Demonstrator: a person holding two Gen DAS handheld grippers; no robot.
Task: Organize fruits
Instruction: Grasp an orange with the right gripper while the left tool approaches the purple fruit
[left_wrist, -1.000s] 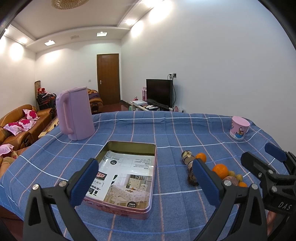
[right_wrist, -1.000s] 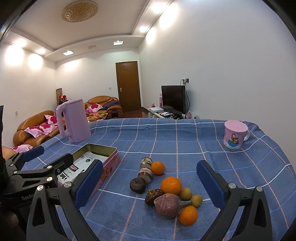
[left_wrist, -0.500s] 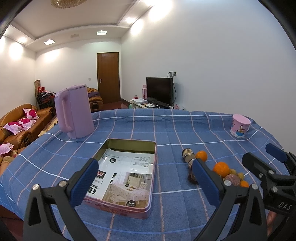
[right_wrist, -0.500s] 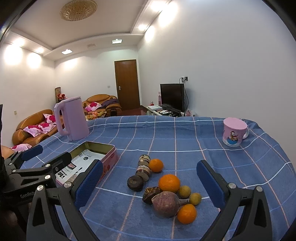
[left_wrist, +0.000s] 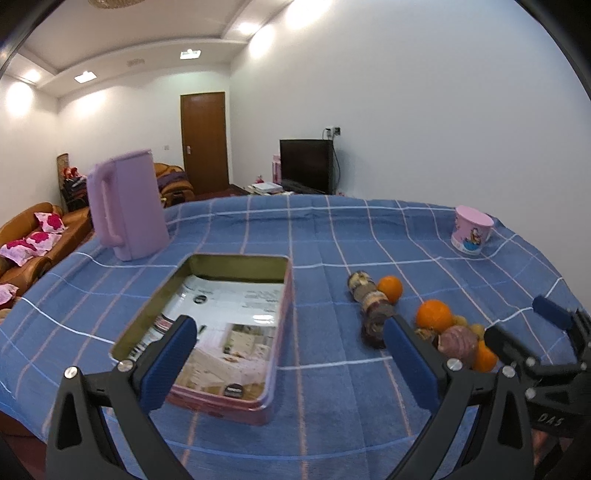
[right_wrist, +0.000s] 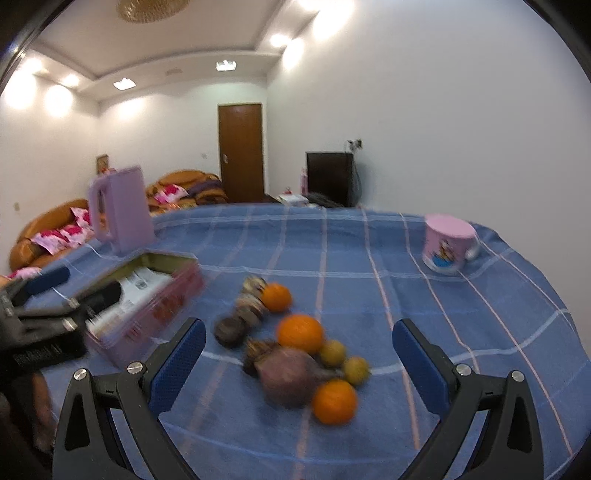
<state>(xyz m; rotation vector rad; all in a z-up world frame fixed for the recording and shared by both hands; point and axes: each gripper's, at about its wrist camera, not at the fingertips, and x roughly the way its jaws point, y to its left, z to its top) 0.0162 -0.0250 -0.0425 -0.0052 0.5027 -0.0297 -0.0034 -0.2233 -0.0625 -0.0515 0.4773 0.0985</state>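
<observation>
A heap of fruit lies on the blue checked tablecloth: a large orange, a smaller orange, a third orange, a purple round fruit, two yellow-green fruits and several dark brown ones. An open pink tin lined with printed paper sits left of the heap. My right gripper hovers open just above the heap. My left gripper stands open over the tin's near right side. Neither holds anything. The same heap shows at right in the left wrist view.
A lilac kettle stands behind the tin at the back left. A pink cartoon mug sits at the far right. The right gripper's body shows beside the fruit. The table's near edge runs below the tin; sofas lie beyond on the left.
Both grippers have moved forward and lower toward the table. The fruit heap now sits between the right gripper's fingers, and the right wrist view is blurred by motion.
</observation>
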